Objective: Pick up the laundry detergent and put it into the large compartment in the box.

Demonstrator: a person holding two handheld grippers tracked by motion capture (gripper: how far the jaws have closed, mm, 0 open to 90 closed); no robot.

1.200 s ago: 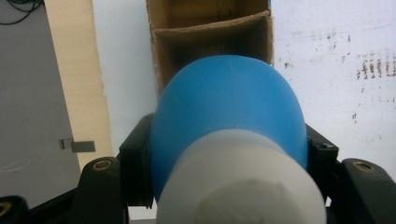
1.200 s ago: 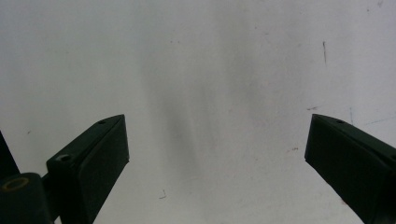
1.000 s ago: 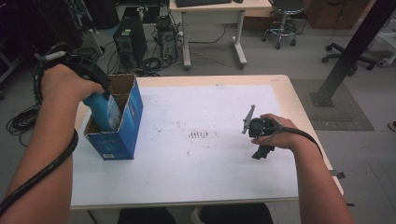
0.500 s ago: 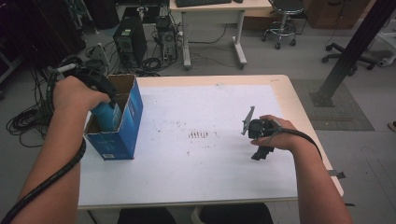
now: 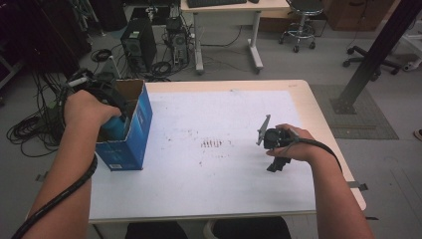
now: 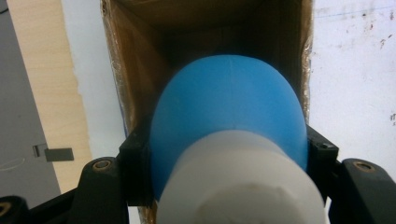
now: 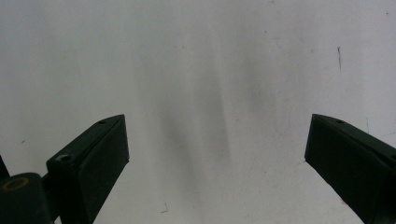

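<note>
A blue cardboard box [image 5: 133,130] with an open top stands at the table's left edge. My left gripper [image 5: 117,124] is shut on a blue rounded object with a white end [image 6: 229,140], and holds it down inside the box's brown interior [image 6: 154,51]. The object's blue part [image 5: 113,127] peeks over the box rim in the high view. My right gripper [image 5: 276,164] rests low over the white tabletop [image 5: 219,114] at the right, held in a hand. Its jaws stand wide apart with only bare table [image 7: 215,93] between them.
Small dark marks [image 5: 213,144] dot the table's middle. Behind the table are a computer tower [image 5: 134,42], cables on the floor, a desk [image 5: 226,10] and a stool [image 5: 303,22]. A black metal post [image 5: 373,55] rises at the right.
My left hand has lowered the blue object deeper into the box and shifted slightly toward me. The right gripper has stayed in place.
</note>
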